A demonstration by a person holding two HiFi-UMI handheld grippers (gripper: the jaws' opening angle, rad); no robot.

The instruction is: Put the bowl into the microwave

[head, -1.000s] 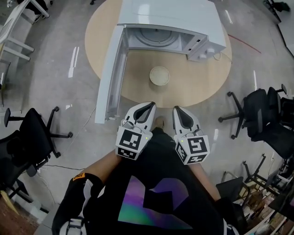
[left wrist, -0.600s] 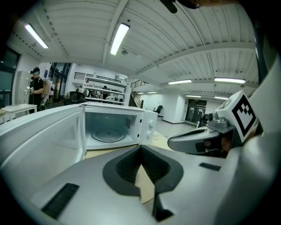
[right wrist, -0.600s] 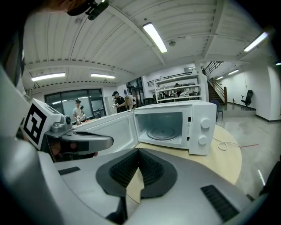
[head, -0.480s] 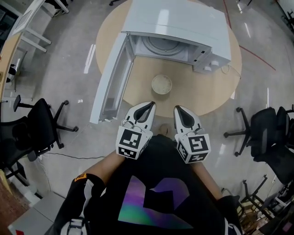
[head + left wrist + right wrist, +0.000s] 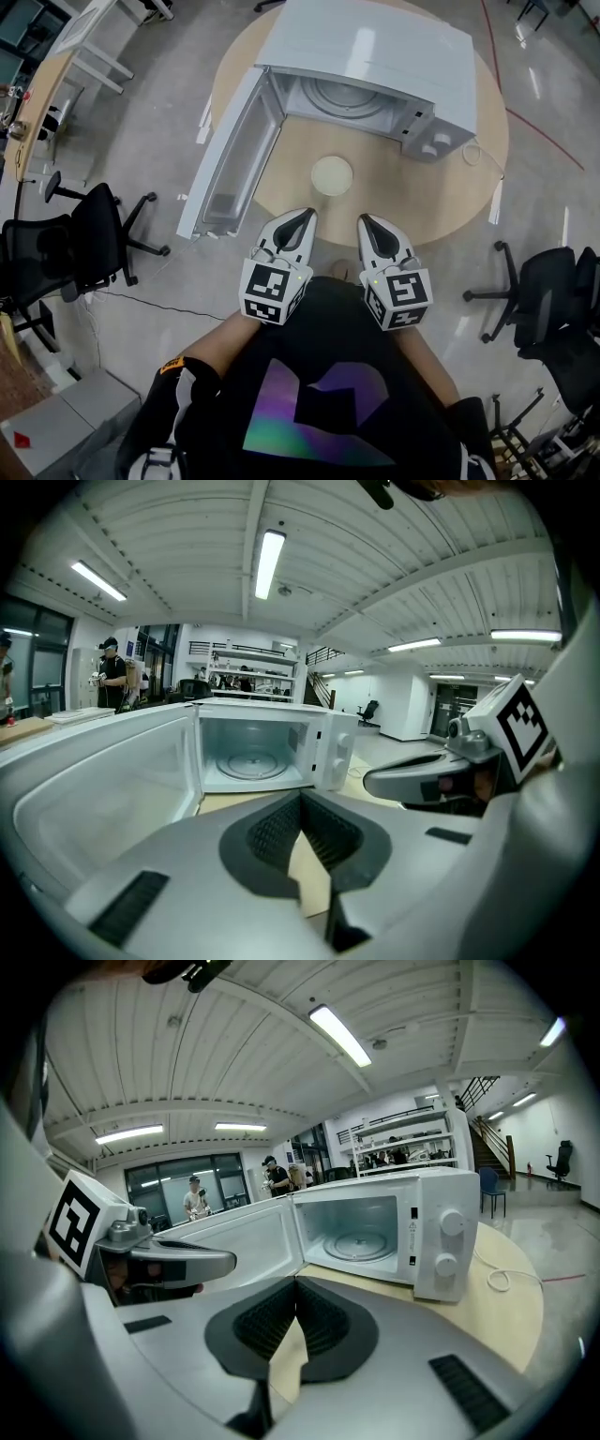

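A round cream bowl [image 5: 331, 175] sits on the round wooden table [image 5: 441, 197], just in front of the white microwave [image 5: 361, 56]. The microwave's door [image 5: 230, 155] hangs wide open to the left, showing the glass turntable [image 5: 352, 97]. My left gripper [image 5: 304, 217] and right gripper [image 5: 367, 222] are held side by side at the table's near edge, short of the bowl, both shut and empty. The left gripper view shows the open microwave [image 5: 255, 752] beyond the shut jaw tips [image 5: 302, 800]; the right gripper view shows the microwave [image 5: 375, 1227] too. The bowl is hidden in both gripper views.
Black office chairs stand on the floor at left [image 5: 98, 234] and right [image 5: 553, 281]. A white cable [image 5: 476, 150] lies coiled on the table beside the microwave. A desk [image 5: 42, 84] is at far left. People [image 5: 195, 1196] stand far back in the hall.
The table, microwave and bowl have slid lower and grown in the head view, as the person has come closer. Both grippers stay shut, side by side.
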